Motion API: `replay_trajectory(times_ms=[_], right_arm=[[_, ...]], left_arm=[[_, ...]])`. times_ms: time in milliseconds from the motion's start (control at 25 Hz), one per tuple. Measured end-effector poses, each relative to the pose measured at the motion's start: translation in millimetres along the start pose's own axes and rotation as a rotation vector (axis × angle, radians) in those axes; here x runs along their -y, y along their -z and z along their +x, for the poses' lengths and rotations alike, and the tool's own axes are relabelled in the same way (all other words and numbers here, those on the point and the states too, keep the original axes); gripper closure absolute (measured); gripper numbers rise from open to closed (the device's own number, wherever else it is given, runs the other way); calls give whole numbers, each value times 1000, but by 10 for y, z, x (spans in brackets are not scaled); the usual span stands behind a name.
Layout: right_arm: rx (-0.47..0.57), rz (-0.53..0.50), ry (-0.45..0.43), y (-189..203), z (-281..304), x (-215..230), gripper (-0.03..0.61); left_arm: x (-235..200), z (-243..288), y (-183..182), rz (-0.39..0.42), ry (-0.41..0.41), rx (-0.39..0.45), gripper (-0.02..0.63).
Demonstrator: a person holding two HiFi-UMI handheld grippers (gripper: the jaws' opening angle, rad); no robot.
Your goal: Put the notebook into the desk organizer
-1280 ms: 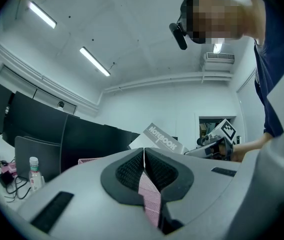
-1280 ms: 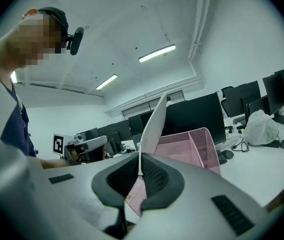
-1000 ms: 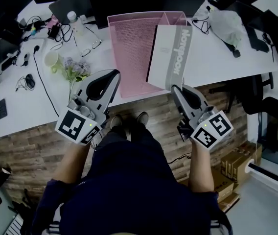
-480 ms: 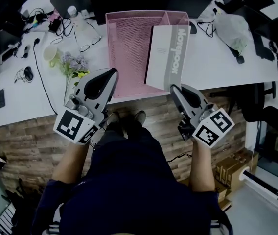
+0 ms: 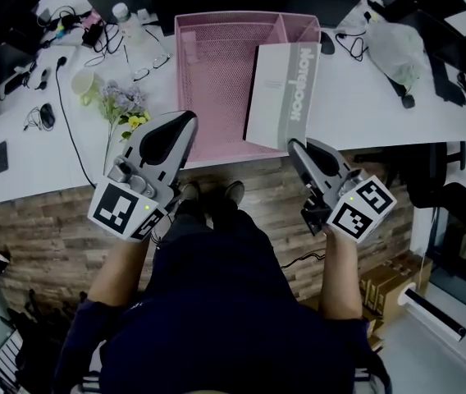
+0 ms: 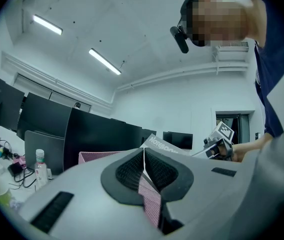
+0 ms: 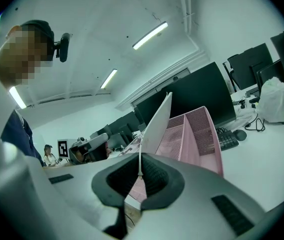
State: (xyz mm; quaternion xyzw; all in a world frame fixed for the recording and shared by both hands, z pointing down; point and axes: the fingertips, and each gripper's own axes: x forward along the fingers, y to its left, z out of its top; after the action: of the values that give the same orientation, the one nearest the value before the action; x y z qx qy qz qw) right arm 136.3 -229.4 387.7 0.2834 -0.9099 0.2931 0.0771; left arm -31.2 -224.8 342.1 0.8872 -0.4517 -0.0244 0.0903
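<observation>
Below the head camera, both forearms are stretched forward over a plank floor (image 5: 44, 220), each hand wrapped round a grey gripper handle. The left gripper (image 5: 187, 120) is held level at the desk's edge, its ribbed black pads (image 6: 127, 172) pressed together on nothing. The right gripper (image 5: 292, 144) is tipped slightly down, its pads (image 7: 155, 177) clamped on the near edge of the notebook (image 5: 283, 89). This flat white book with a grey lettered band is tilted above the right part of the organizer (image 5: 217, 72), a pink wire-mesh tray with a divider, set on the smooth white desk (image 5: 364, 109).
</observation>
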Motion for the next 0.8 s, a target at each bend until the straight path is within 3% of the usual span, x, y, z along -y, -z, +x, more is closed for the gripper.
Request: replay_trajectory(times_ms=[800], right_arm=[[-14, 82, 90, 138, -100, 339, 535]], left_arm=[[54, 73, 73, 12, 7, -33, 583]])
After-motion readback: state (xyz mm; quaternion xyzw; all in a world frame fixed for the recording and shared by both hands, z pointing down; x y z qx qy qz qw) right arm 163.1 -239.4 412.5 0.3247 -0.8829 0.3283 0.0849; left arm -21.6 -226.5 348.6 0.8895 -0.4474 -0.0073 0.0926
